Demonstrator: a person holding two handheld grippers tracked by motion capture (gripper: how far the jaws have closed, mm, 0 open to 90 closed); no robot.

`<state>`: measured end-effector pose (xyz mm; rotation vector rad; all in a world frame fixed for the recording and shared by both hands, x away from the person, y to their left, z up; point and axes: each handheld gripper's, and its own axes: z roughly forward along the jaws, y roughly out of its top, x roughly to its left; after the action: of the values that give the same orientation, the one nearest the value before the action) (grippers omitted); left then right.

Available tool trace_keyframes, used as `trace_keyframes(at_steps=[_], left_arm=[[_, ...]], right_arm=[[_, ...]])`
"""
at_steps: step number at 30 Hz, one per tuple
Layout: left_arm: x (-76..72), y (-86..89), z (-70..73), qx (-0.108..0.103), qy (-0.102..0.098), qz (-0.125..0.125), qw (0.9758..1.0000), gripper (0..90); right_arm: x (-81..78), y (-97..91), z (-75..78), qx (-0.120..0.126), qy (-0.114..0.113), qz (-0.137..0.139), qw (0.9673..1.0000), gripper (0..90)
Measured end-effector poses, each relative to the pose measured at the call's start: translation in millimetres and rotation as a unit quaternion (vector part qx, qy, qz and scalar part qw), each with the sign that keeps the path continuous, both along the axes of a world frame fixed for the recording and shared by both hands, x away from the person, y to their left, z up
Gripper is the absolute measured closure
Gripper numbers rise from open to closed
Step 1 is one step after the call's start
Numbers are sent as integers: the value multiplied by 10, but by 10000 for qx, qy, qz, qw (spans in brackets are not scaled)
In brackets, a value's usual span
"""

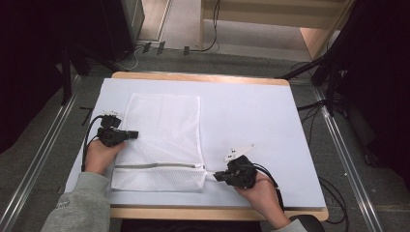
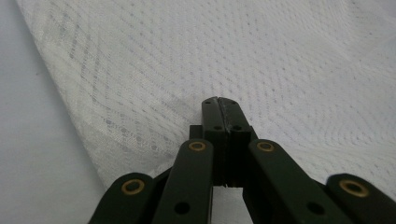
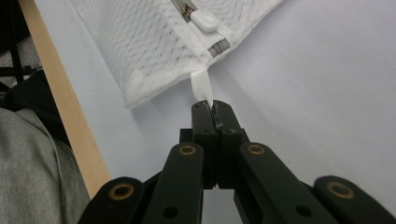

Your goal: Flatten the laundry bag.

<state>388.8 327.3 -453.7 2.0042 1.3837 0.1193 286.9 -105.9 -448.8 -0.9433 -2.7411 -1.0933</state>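
A white mesh laundry bag [image 1: 162, 130] lies flat on the white table top [image 1: 251, 116]. Its grey zipper [image 1: 159, 166] runs along the near end. My left gripper [image 1: 133, 135] is shut, and its closed tips [image 2: 219, 101] rest on the mesh [image 2: 261, 56] just inside the bag's left edge. I see no fabric between the jaws. My right gripper [image 1: 216, 175] sits at the bag's near right corner, shut [image 3: 212, 105] on the white fabric tab [image 3: 201, 86] that hangs from the zipper's end. The white zipper pull [image 3: 204, 20] lies just beyond that tab.
The table's wooden front edge [image 3: 60, 98] runs close to the right gripper, with a grey sleeve [image 3: 32, 172] beside it. Right of the bag the white surface [image 1: 270, 145] is bare. Cables [image 1: 333, 193] and metal rails [image 1: 348, 159] lie on the floor around the table.
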Motion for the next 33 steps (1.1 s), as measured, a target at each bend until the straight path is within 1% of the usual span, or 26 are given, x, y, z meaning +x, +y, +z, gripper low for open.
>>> trace_keyframes(at_steps=[1, 3, 4, 5, 6, 7, 8, 9, 10, 12, 13, 14, 16, 18, 20, 22, 23, 25, 28, 29, 30, 32, 33], left_arm=[[2, 3, -1, -20, 9, 1, 10000, 900], [15, 26, -7, -201, 127, 30, 9997, 900], [15, 37, -3, -206, 130, 27, 9997, 900], [7, 47, 17, -233, 102, 68, 9997, 895], [1, 59, 37, -259, 78, 62, 9996, 880], [-9, 72, 69, -286, 19, 79, 9996, 865], [-23, 85, 104, -293, -64, 103, 9995, 850], [-23, 85, 104, -293, -64, 103, 9995, 836], [-47, 114, 162, -308, -198, 126, 9992, 819], [-71, 135, 193, -372, -226, 178, 9989, 786], [-87, 149, 204, -397, -235, 174, 9988, 766], [-87, 149, 204, -397, -235, 174, 9988, 740], [-130, 172, 211, -377, -164, 170, 9990, 706], [-162, 184, 215, -389, -179, 198, 9989, 681], [-184, 202, 223, -429, -196, 210, 9987, 653], [-200, 207, 221, -451, -199, 224, 9985, 627], [-207, 205, 214, -432, -205, 216, 9986, 617], [-224, 203, 205, -387, -206, 189, 9989, 598], [-253, 218, 206, -396, -233, 208, 9987, 586], [-261, 225, 207, -403, -246, 206, 9987, 583], [-269, 232, 208, -401, -259, 197, 9987, 582], [-281, 240, 205, -409, -273, 220, 9985, 574], [-286, 245, 205, -402, -269, 216, 9986, 573]], right_arm=[[-5, -13, -1, -31, 16, -23, 10000, 900], [0, -19, -9, 3, 53, -34, 10000, 900], [5, -14, -10, 12, 56, 7, 10000, 900], [7, -9, -9, 24, 34, 36, 10000, 859], [15, -8, -3, 85, -3, 31, 10000, 817], [21, -10, 8, 108, -29, 6, 9999, 800], [33, -16, 25, 167, -108, -24, 9998, 768], [52, -16, 46, 230, -211, -73, 9995, 750], [83, -9, 61, 308, -326, -97, 9989, 748], [166, 35, 76, 406, -466, -141, 9980, 730], [199, 62, 77, 429, -497, -162, 9977, 732], [255, 102, 72, 435, -526, -163, 9975, 731], [346, 162, 52, 436, -547, -228, 9973, 719], [435, 212, 44, 409, -586, -303, 9970, 703], [526, 256, 39, 446, -670, -366, 9961, 681], [625, 304, 36, 500, -659, -410, 9957, 666], [676, 335, 27, 494, -682, -430, 9955, 653], [777, 400, -3, 443, -656, -468, 9958, 618], [916, 465, -56, 362, -621, -564, 9958, 590], [969, 484, -76, 372, -621, -646, 9953, 584], [1016, 494, -94, 407, -649, -659, 9949, 577], [1099, 526, -117, 372, -568, -747, 9949, 553], [1143, 540, -132, 378, -588, -767, 9946, 543]])
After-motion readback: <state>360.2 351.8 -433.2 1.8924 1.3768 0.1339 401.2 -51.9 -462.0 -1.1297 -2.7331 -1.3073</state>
